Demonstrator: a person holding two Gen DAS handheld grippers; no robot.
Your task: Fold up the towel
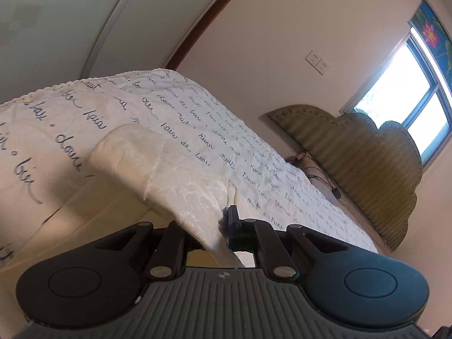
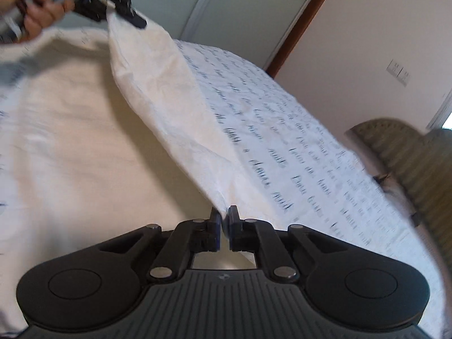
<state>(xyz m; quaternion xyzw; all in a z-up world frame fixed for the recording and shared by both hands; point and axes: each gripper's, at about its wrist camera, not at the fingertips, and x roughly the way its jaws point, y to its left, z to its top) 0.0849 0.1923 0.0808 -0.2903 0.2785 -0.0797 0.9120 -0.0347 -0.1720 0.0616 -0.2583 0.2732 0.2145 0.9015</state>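
At the far left of the right wrist view a hand (image 2: 36, 11) holds the left gripper (image 2: 124, 14), its jaws clamped on one corner of the cream towel (image 2: 169, 104). The towel hangs stretched in the air down to the right gripper (image 2: 224, 220), whose jaws pinch the opposite corner — its lower part sags toward the bed (image 2: 70, 147). The bedspread beneath is flat and bare on the left, printed with script on the right. Farther right stand a green headboard (image 1: 367, 163), a wall socket (image 1: 317, 62) and a window (image 1: 409, 84) — all well apart from the towel.
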